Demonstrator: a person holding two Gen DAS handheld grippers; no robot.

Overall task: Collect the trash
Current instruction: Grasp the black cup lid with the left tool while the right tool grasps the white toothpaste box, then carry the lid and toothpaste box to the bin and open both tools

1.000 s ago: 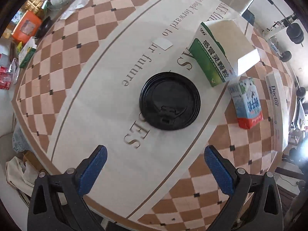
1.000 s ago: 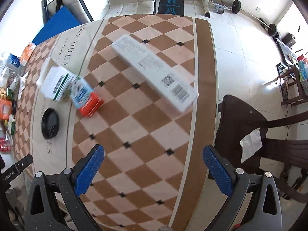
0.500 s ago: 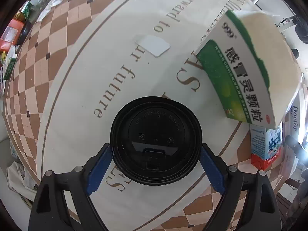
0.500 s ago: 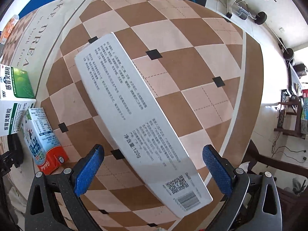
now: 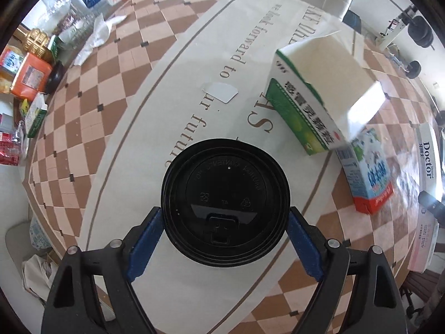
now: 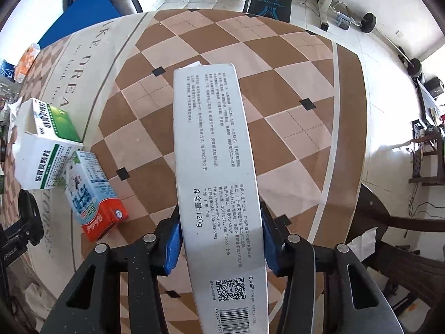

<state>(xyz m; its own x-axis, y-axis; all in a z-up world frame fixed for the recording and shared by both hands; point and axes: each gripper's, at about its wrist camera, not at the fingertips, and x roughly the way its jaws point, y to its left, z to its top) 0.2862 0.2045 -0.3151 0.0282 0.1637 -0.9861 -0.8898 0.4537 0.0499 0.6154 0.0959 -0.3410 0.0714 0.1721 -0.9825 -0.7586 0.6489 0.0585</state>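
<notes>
Left hand-held gripper [image 5: 225, 239] clamped the round black plastic cup lid [image 5: 225, 201]; right hand-held gripper [image 6: 221, 239] gripped the long white cardboard toothpaste box [image 6: 214, 167] above the chequered table [image 6: 292, 128].

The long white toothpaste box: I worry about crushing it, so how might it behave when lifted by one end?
The toothpaste box looks like thin cardboard, so the right gripper pinching its sides may dent it. Held near its barcode end, the long far end will probably droop or swing. It seems light.

A glossy black plastic cup lid [image 5: 225, 204], smooth printed cardboard toothpaste box [image 6: 215, 178] and matt checked tablecloth [image 5: 116, 128], with textured blue rubbery gripper pads [image 6: 173, 243].
</notes>
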